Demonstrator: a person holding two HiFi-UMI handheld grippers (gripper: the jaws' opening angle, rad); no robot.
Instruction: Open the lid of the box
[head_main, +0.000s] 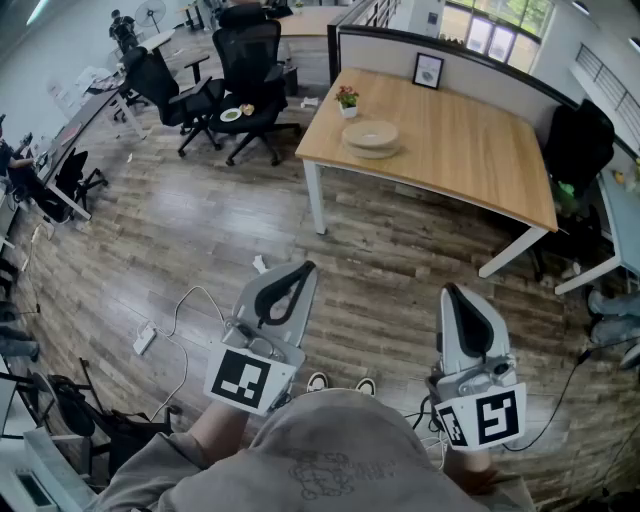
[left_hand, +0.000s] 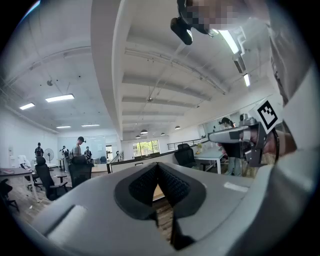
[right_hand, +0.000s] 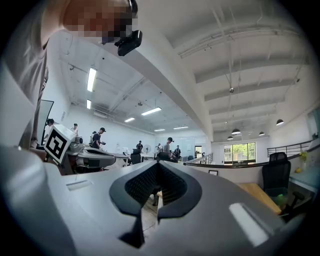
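Close in front of your chest, you hold the left gripper (head_main: 303, 270) and the right gripper (head_main: 452, 292) side by side above the wooden floor (head_main: 390, 260). Both point forward and neither touches anything. The jaws of each are pressed fully together with nothing between them: in each gripper view the ribbed pads (left_hand: 172, 184) meet at the tip, and only the room shows beyond. The marker cubes (head_main: 245, 378) sit at the near ends, just above your sleeves, and the toes of your shoes (head_main: 318, 381) show on the floor between the two grippers. To your left on the floor lie a white power strip (head_main: 145, 338) and its looping cable (head_main: 190, 300). The box (head_main: 371, 136), round, shallow and pale, with its lid still on, lies well ahead of both grippers near the left end of a light wooden table (head_main: 470, 150). A small potted plant (head_main: 347, 98) stands just behind it, and a framed picture (head_main: 428, 70) leans against the grey partition (head_main: 500, 75) at the table's far edge. Black office chairs (head_main: 250, 75) are grouped to the left of the table, and more desks stand beyond them.
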